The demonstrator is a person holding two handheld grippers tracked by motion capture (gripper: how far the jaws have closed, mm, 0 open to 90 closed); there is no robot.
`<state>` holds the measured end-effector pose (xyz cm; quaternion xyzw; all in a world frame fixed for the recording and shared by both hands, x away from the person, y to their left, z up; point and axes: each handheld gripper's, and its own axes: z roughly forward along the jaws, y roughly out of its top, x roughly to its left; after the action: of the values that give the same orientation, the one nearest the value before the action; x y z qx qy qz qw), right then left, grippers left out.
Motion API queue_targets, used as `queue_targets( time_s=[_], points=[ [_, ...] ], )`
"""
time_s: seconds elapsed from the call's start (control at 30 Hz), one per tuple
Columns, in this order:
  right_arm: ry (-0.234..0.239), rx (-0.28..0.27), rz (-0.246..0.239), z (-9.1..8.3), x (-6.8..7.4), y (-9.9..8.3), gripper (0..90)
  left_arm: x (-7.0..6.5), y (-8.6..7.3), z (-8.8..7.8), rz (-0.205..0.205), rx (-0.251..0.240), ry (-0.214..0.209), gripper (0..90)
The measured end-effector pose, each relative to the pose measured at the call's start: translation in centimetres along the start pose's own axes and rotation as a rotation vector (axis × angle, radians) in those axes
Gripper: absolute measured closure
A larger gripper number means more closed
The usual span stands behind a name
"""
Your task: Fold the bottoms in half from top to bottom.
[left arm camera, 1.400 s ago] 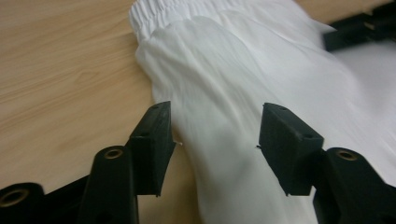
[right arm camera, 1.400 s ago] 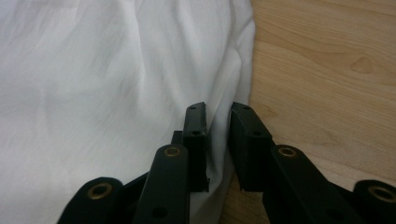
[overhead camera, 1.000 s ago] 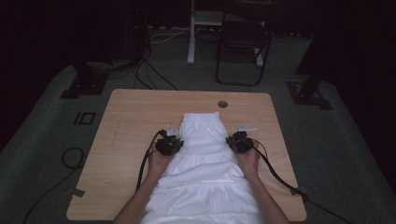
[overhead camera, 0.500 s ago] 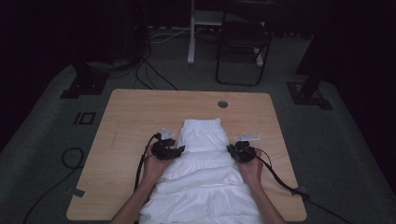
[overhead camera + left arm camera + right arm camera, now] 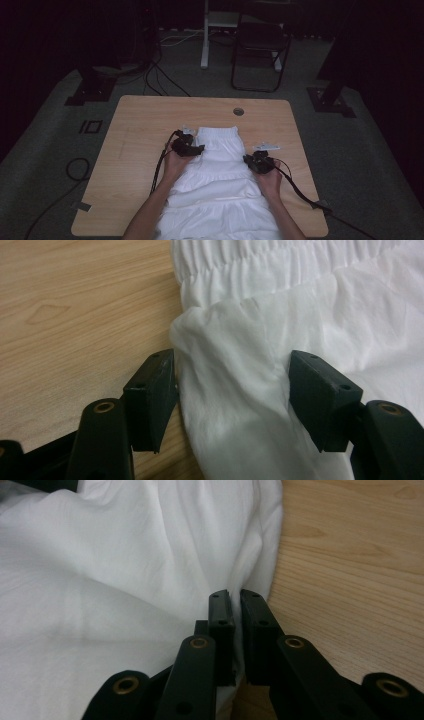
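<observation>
A white skirt lies flat on the wooden table, its gathered waistband at the far end and its hem hanging over the near edge. My left gripper stands open at the skirt's left edge just below the waistband; a fold of white cloth lies between its spread jaws. My right gripper sits at the skirt's right edge, a little nearer to me. In the right gripper view its jaws are shut on the cloth edge of the skirt.
A round cable hole sits in the table's far side. Cables trail from both grippers across the table toward its near edge. A dark chair and stand bases stand on the floor beyond the table. Bare wood lies to either side of the skirt.
Both hands drew back toward me along the skirt's sides, and the skirt slid nearer with them. The left gripper then moved back up to just below the waistband.
</observation>
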<state>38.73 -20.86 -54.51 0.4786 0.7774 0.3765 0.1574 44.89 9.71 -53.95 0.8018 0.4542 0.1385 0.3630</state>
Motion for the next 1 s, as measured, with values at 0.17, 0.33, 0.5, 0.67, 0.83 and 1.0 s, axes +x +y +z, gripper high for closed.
queue_targets(
  time_s=[0.17,0.33,0.5,0.67,0.83,1.0],
  points=[
    [0.052,-0.001,0.000,-0.5,-1.0,1.8,50.6,-0.4,0.0,0.2,0.040,0.001,0.021,39.1],
    [0.069,0.009,-0.045,0.3,-1.2,4.5,43.9,-0.7,0.1,0.4,0.045,-0.005,0.028,39.4],
    [0.047,0.028,-0.038,4.2,-1.1,6.6,30.8,-0.6,0.1,0.5,0.049,-0.011,0.021,39.3],
    [0.017,0.060,-0.015,6.1,-1.4,6.5,27.4,-0.5,0.2,0.6,0.044,-0.014,0.014,39.3],
    [-0.024,0.049,-0.071,6.2,-0.4,6.3,46.7,-0.9,0.4,0.8,0.043,-0.011,0.025,43.7],
    [-0.016,0.054,-0.033,5.9,0.2,6.2,69.6,-1.3,0.5,0.7,0.034,-0.004,-0.011,60.5]
  ],
)
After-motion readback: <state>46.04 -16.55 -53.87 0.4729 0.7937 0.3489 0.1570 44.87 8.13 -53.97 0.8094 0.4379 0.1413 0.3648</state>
